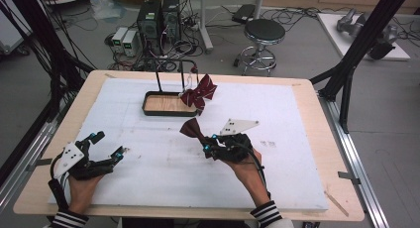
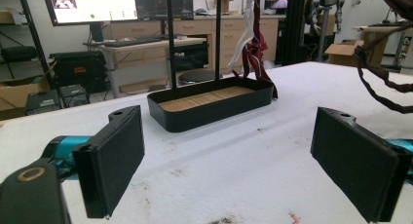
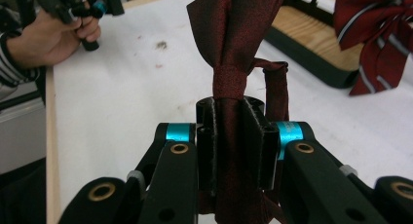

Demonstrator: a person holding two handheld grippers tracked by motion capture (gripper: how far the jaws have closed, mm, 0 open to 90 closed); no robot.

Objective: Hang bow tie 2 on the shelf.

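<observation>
My right gripper (image 1: 206,143) is shut on a dark red bow tie (image 1: 191,128) and holds it just above the white board, right of centre. In the right gripper view the tie (image 3: 234,34) rises from between the closed jaws of that gripper (image 3: 234,136), pinched at its knot, with its strap looping beside it. A black tray with a wooden floor (image 1: 148,108) and a thin black rack stands at the back centre. A striped red bow tie (image 1: 200,92) hangs from the rack. My left gripper (image 1: 110,144) rests open and empty at the front left, its pads (image 2: 117,160) far apart.
The white foam board (image 1: 277,178) covers most of the wooden table (image 1: 317,114). Black frame posts (image 1: 356,49) stand at the table's right and left sides. A stool (image 1: 264,34) and computer towers (image 1: 158,20) stand on the floor beyond the far edge.
</observation>
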